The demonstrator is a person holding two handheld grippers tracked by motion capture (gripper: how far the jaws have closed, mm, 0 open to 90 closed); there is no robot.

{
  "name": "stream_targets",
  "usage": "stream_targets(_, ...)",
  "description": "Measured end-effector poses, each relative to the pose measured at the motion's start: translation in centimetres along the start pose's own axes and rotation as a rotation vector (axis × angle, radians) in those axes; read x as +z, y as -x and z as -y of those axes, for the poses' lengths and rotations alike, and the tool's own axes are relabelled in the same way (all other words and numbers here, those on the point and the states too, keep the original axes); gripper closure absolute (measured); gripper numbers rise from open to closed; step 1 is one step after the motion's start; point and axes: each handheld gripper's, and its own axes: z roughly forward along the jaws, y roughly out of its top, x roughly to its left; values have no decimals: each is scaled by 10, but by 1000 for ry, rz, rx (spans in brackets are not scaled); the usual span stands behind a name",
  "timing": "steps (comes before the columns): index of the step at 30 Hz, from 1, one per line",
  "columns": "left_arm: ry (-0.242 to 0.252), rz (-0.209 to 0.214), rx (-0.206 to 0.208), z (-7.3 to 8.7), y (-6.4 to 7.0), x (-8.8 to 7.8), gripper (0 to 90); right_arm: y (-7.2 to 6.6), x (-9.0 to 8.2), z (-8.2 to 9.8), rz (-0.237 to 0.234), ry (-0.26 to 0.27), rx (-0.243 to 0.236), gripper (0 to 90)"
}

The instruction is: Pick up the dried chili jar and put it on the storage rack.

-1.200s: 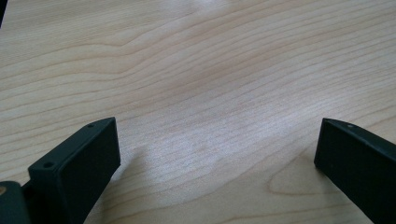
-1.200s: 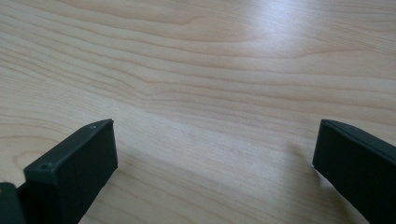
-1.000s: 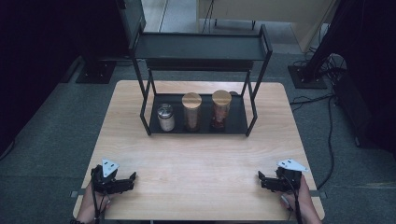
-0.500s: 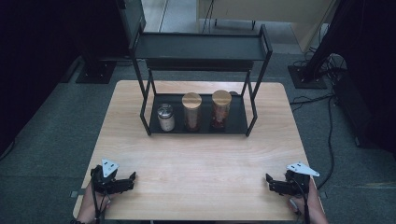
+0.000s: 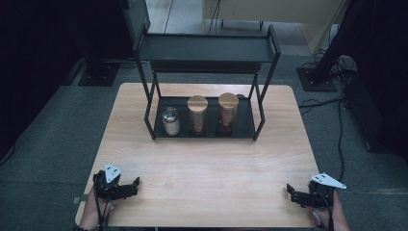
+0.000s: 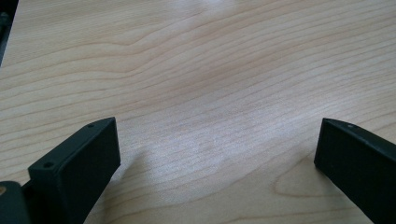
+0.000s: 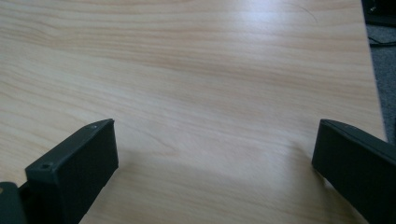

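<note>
Both grippers low at the table's near edge, jaws spread wide, gripping nothing.

The left gripper (image 5: 135,182) and right gripper (image 5: 290,188) sit on bare table (image 5: 211,163). Far off, the rack's (image 5: 206,48) lower tray holds a small jar (image 5: 170,120) and two wooden-lidded jars (image 5: 197,114), (image 5: 228,111), nothing between.

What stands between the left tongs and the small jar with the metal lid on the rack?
Nothing visible: only bare table lies between the left tongs and the small jar, which stands at the open front of the rack's bottom shelf.
</note>
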Motion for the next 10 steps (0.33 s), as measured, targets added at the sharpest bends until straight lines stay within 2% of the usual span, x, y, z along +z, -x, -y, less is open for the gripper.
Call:
stream_targets(4,-2,3,-5,0,-1,0,5,9,-7,6,14,-6,7,15)
stream_targets(8,4,10,1,0,0,0,5,18,-14,12,31,8,42,27)
stream_targets(10,12,13,-3,0,-1,-1,5,23,-19,15,24,27,70,40)
